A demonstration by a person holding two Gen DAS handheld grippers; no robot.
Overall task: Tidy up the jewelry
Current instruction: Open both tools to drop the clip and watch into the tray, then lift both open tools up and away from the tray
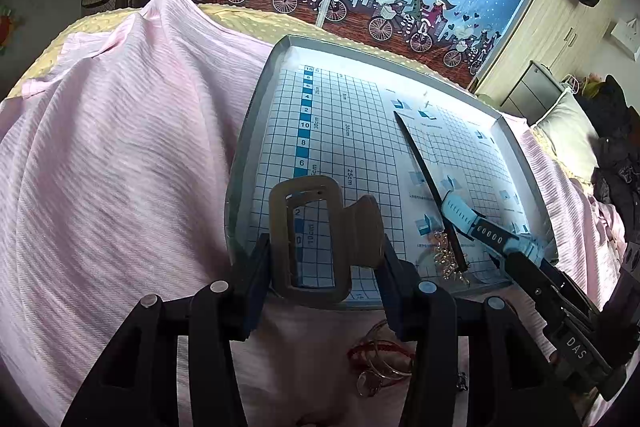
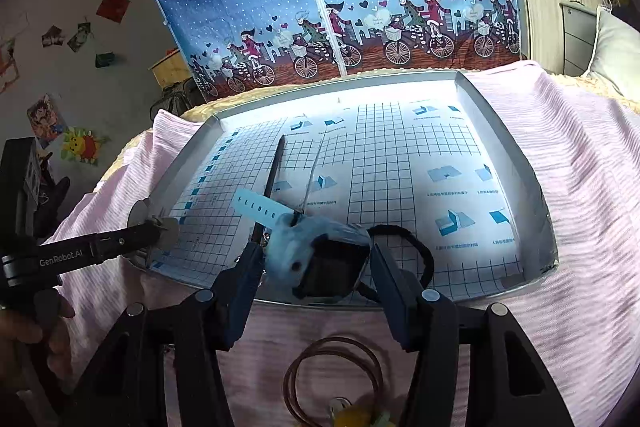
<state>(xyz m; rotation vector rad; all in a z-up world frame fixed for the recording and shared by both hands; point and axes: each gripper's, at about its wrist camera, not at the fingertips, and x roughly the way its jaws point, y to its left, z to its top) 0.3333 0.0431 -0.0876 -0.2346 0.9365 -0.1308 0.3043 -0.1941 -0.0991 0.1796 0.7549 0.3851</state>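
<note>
- Nearest, on the pink cover (image 1: 120,147) outside the tray: red cord bracelet and rings (image 1: 380,363) at 6 o'clock; brown hoop (image 2: 332,379) likewise. Not yet sorted.
- Left gripper (image 1: 324,267) clamped on tan hair claw (image 1: 308,239), poised over the tray's near rim.
- Right gripper (image 2: 316,267): light-blue watch (image 2: 316,251) sits between the tongs; whether they grip it, cannot tell.
- Tray (image 1: 256,115): gold chain (image 1: 444,251), black stick (image 1: 424,171), black hair tie (image 2: 416,247) inside.
- Judgement: roughly half done.

beige hair claw (image 1: 308,239) upright and pale blue watch (image 2: 316,251) over gridded tray (image 2: 516,163).
</note>
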